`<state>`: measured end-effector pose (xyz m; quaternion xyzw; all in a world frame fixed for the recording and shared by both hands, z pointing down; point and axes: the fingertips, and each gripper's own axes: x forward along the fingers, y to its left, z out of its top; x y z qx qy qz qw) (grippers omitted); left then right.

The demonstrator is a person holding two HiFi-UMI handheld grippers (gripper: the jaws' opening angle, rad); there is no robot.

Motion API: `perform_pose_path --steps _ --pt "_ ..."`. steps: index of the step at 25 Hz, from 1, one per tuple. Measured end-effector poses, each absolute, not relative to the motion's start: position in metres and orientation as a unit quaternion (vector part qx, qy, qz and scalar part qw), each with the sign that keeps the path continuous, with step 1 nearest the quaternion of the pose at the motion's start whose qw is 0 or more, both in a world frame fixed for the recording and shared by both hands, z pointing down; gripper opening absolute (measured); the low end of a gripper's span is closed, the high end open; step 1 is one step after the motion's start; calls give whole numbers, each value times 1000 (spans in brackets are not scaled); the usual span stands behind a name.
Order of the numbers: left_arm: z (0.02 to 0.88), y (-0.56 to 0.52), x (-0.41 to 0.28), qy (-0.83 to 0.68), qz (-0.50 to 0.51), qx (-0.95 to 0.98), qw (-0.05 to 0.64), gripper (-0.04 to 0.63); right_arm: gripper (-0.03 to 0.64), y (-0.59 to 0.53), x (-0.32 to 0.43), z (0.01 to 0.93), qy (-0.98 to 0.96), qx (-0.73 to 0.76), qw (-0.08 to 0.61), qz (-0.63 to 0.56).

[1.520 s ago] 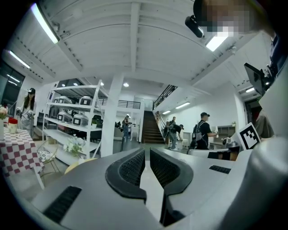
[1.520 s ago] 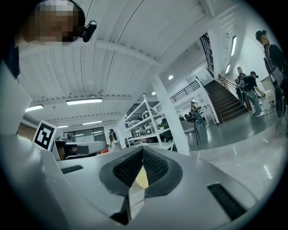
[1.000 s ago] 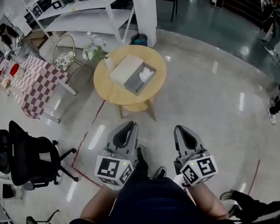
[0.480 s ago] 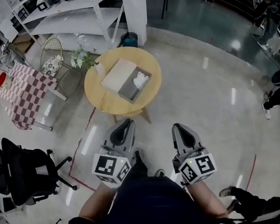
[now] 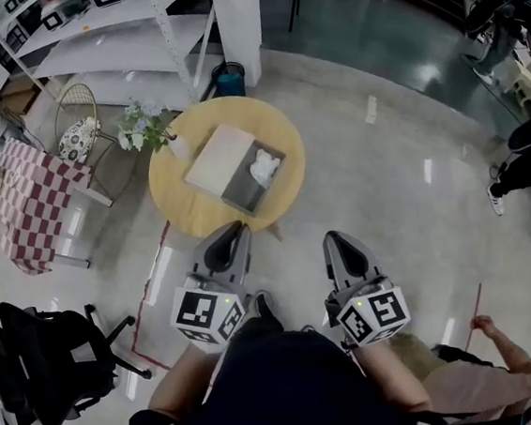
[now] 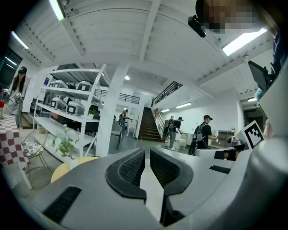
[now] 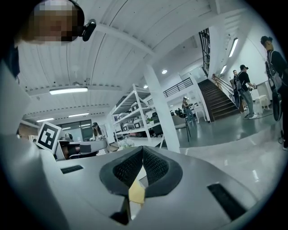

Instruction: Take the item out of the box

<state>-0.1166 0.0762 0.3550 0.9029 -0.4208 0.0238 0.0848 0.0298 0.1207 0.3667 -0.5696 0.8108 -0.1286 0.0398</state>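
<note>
In the head view an open grey box [image 5: 243, 185] sits on a round wooden table [image 5: 190, 210], with its beige lid [image 5: 218, 158] lying beside it on the left. A white crumpled item [image 5: 265, 167] lies inside the box. My left gripper [image 5: 234, 229] and right gripper [image 5: 337, 240] are held low in front of the person's body, short of the table's near edge and apart from the box. Seen from their own cameras, the left gripper [image 6: 147, 152] and right gripper [image 7: 142, 150] are shut, with nothing between the jaws. Both point out across the room.
A vase of flowers [image 5: 143, 126] stands at the table's left edge. White shelving [image 5: 99, 5], a white pillar [image 5: 234, 15] and a blue bin [image 5: 228, 79] stand behind the table. A wire chair [image 5: 73, 127], a checkered table [image 5: 21, 202] and a black office chair [image 5: 28, 366] are left. People stand far right.
The person has walked toward the round table, so it sits nearer to the grippers in the head view. Both grippers keep the same pose and stay shut.
</note>
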Motion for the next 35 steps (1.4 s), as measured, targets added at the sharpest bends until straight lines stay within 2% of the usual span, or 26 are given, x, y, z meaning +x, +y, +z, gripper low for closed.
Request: perform_pose_path --steps 17,35 --pt "379 5 -153 -385 28 916 114 48 12 64 -7 378 784 -604 9 -141" --pt "398 -52 -122 -399 64 908 113 48 12 -7 18 391 799 -580 25 -156"
